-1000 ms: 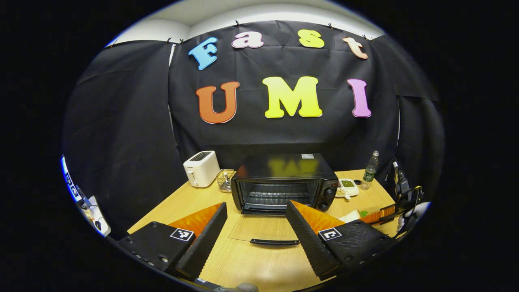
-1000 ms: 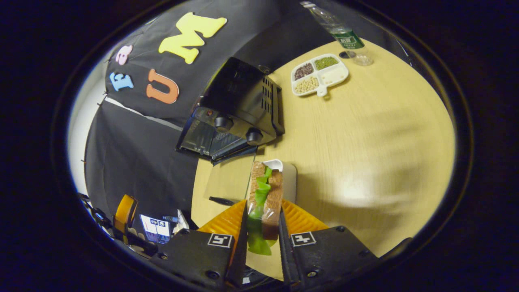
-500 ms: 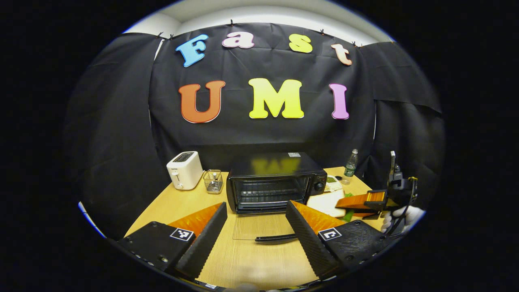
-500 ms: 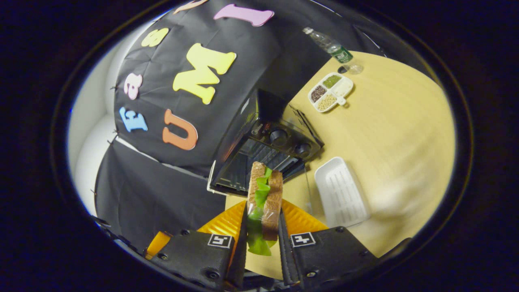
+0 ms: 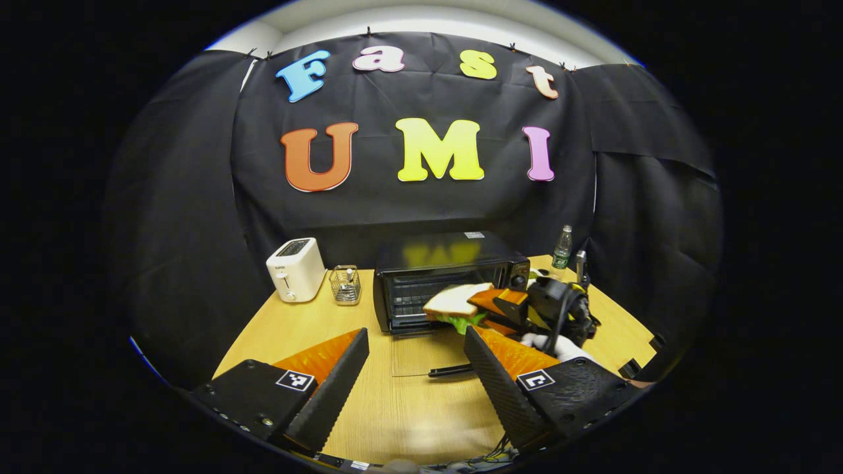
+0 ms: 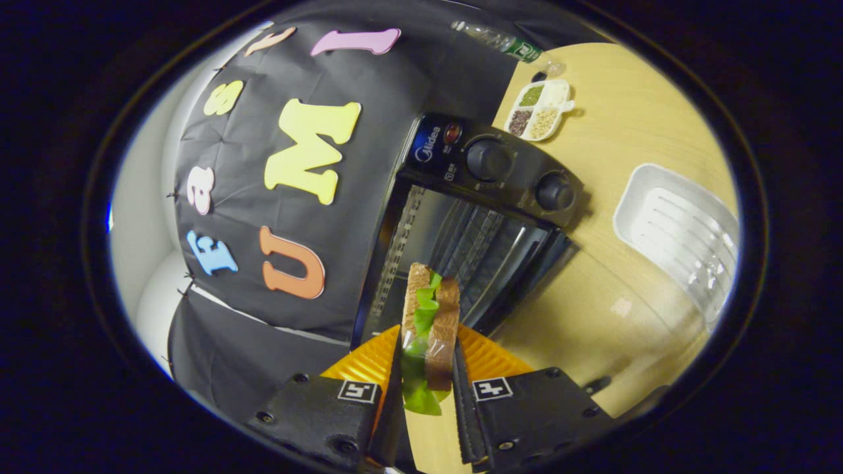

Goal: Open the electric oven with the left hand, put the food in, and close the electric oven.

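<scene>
Here the right gripper point(image 6: 425, 368) is clamping a sandwich point(image 6: 429, 329) between both fingers, bread slices on edge with green lettuce poking out, and in the right gripper view the sandwich is sitting just in front of the open mouth of the oven point(image 6: 461, 217), whose wire rack is showing at twelve o'clock from the bread. The oven's two knobs are lying toward one o'clock, a white tray point(image 6: 685, 230) is resting on the table point(image 6: 632, 125) at about two o'clock, and a divided dish of grains point(image 6: 540, 113) with a bottle point(image 6: 510, 45) beside it is sitting near the top. In the left gripper view the left gripper point(image 5: 416, 368) is hanging empty, its jaws spread wide above the table, with the oven door point(image 5: 421, 355) lying flat and its handle between the fingers at twelve o'clock. Beyond it the right gripper point(image 5: 487, 304), held by a gloved hand point(image 5: 553, 345), is presenting the sandwich point(image 5: 454, 303) at the oven point(image 5: 448, 263) opening. A white toaster point(image 5: 295, 268) and a wire basket point(image 5: 346, 284) are standing at eleven o'clock.
</scene>
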A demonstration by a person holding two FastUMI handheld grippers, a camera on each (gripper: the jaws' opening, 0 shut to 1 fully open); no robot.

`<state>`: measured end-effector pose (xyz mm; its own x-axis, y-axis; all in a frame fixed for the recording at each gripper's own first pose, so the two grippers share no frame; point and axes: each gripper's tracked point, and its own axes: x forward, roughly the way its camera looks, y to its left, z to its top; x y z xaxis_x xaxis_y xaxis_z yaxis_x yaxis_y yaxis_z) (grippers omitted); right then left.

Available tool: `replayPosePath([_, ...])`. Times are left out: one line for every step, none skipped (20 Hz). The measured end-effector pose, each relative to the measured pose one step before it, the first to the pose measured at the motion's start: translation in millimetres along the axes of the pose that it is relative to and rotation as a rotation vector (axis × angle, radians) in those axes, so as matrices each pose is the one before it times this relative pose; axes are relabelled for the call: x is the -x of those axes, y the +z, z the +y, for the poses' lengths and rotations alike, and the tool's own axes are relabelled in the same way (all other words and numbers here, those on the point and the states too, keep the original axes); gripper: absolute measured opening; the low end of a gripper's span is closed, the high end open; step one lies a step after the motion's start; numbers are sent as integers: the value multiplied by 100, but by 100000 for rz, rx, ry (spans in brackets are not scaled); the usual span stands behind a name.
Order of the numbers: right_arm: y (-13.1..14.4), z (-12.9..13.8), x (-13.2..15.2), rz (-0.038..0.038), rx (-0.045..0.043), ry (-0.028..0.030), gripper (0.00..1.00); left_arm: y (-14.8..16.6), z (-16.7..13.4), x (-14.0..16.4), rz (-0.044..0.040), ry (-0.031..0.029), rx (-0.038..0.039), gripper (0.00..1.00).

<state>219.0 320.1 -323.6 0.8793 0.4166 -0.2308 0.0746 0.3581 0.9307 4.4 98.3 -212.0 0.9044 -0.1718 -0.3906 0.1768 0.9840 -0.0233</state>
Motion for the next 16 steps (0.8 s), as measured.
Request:
replayPosePath([138, -16, -1237, -1476, -122, -614, 39, -221, 190, -123, 296, -493, 107, 96])
replayPosePath([98, 2, -1127, -1343, -941, -54, 39, -356, 275, -152, 519, 104, -162, 96])
replayPosePath([312, 190, -1132, -2930, -2763, 376, 39, -436, 344, -157, 1036, 357, -247, 96])
replayPosePath([36, -128, -1019, -742, -1954, -420, 36, -266, 325, -246, 825, 229, 293, 96])
replayPosePath([19, -420, -490, -1309, -617, -1025, 36, -284, 206, -113, 800, -5, 506, 96])
replayPosePath([42, -592, -514, -1033, 863, -2034, 36, -41, 120, -57, 299, -151, 415, 96])
replayPosePath([-6, -648, -603, -247, 1209, -2120, 39, -88, 111, -83, 187, -74, 191, 96])
replayPosePath([315, -296, -433, -1401, -109, -205, 35, -150, 67, -117, 279, -350, 161, 96])
replayPosePath([116, -112, -421, -560, 392, -680, 39, -63, -156, -68, 232, -838, 270, 96])
replayPosePath([223, -103, -439, -621, 1594, -195, 39, 118, 66, -105, -582, -188, 53, 96])
replayPosePath([-82, -118, -432, -76, 2223, -730, 36, 34, 3, -100, 40, -57, 16, 96])
replayPosePath([4, -97, -293, 406, 3182, -1083, 39, 11, -59, -33, -188, -206, 325, 96])
replayPosePath([304, -288, -416, -637, 4468, -2053, 36, 114, 10, -149, -392, -240, 324, 96])
replayPosePath([297, -784, -131, -361, 7865, -4665, 41, -44, 65, 53, 152, 107, 299, 96])
replayPosePath([114, -839, -209, 254, 8854, -3775, 47, -101, 36, -165, -14, -121, 429, 96])
replayPosePath([-200, -12, 165, 433, 5926, -2034, 52, -72, -100, -271, -8, -94, 492, 96])
